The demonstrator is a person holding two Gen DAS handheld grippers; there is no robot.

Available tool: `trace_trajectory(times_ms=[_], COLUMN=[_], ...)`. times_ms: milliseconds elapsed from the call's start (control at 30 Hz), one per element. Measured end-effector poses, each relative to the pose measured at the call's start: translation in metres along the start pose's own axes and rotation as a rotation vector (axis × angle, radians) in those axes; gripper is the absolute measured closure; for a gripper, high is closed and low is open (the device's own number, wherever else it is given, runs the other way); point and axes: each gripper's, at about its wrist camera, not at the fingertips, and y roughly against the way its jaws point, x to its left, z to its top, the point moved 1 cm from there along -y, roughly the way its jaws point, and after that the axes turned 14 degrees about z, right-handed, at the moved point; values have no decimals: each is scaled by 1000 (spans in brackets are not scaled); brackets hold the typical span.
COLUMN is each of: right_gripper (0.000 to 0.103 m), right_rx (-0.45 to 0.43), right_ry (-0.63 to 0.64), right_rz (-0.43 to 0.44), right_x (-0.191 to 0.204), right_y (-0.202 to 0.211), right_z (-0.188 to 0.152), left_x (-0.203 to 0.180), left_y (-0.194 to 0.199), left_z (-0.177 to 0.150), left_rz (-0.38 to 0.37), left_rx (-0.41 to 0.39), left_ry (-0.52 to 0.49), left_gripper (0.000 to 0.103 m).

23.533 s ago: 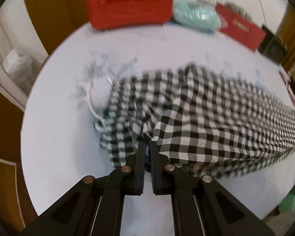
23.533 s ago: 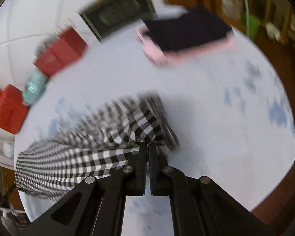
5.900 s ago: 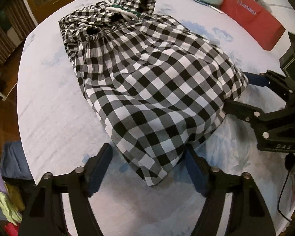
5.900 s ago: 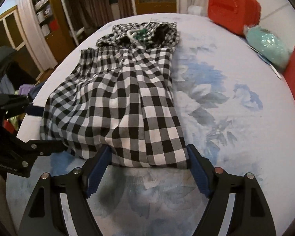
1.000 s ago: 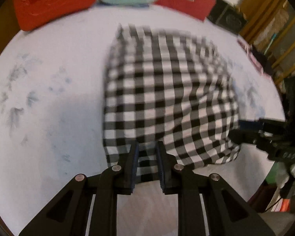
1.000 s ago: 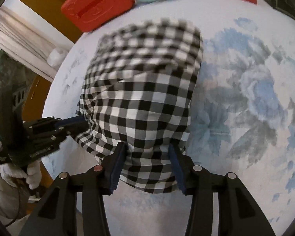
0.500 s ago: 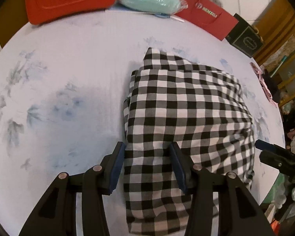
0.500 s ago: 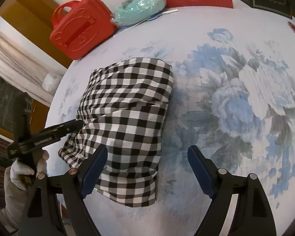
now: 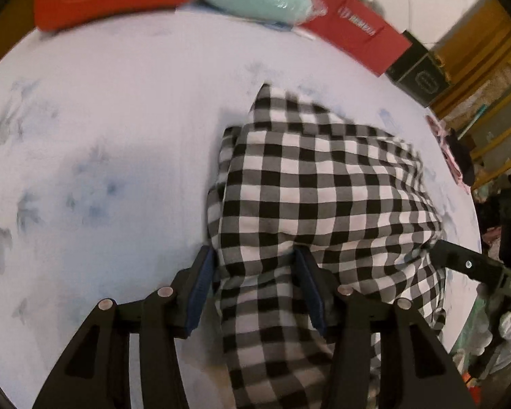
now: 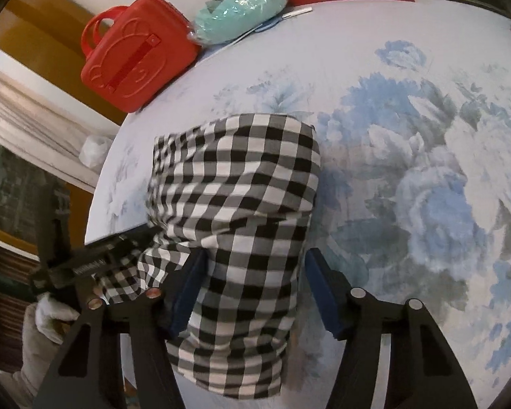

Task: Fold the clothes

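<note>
The black-and-white checked garment [image 9: 323, 197] lies folded into a thick rectangle on the flowered tablecloth [image 9: 102, 119]. My left gripper [image 9: 255, 279] is open, its jaws straddling the garment's near left corner, with cloth bulging between them. My right gripper [image 10: 255, 283] is open too, its jaws on either side of the near end of the garment [image 10: 242, 197]. The left gripper also shows in the right wrist view [image 10: 102, 255] at the garment's left edge. The right gripper appears in the left wrist view [image 9: 473, 269] at the garment's right side.
A red case [image 10: 136, 54], a mint plastic-wrapped bundle [image 10: 238, 10] and a red bag [image 9: 357, 37] stand along the table's far edge. A dark box [image 9: 422, 78] sits at the far right. The table's near edge runs under the garment.
Both grippers have moved in over the garment's near end. The right gripper's jaws have narrowed around the cloth. The near end now bunches up between the jaws.
</note>
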Motion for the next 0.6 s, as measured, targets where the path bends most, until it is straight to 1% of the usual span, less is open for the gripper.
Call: trace_trajectory(times_ms=[67,100,133,167,200,333,400,467,533,600], right_gripper=[43,43,43,43,43,44,44,41,41,40], right_rx=[-2,-3,-3,-6,-8,-34,-28,-25,-22,-14], right_ry=[8,7,5,-2,-15,-66,-45,-16,-14,-16], right_rz=[-1,3,9,17,31,92,78,61,59,55], right_x=[1,1,0,-2,-5,-23,-20,-15,-13,-11], right_y=[-3,-5,-7,-9,-11,-20,-20,-21,-20,-18], right_z=[2,2,1,1,0,-7,-8,-7,-5,-2], left_x=[2,3,4,4,4,5,4,3,5,4], left_y=[1,2,2,2,2,1,-1,-6,-7,-4], left_z=[-3,-5,-6,-8,-9,-10,-10,-7,-5,-7], left_rz=[-11,-19,-30,-40,-40,-57,-54,-71,-87,-72], left_rx=[2,4,12,17,12,13,9,7,6,-4], left_ry=[3,10,19,27,29,28,7,11,19,6], left_gripper=[54,58,63,64,64,73,73,73,72,72])
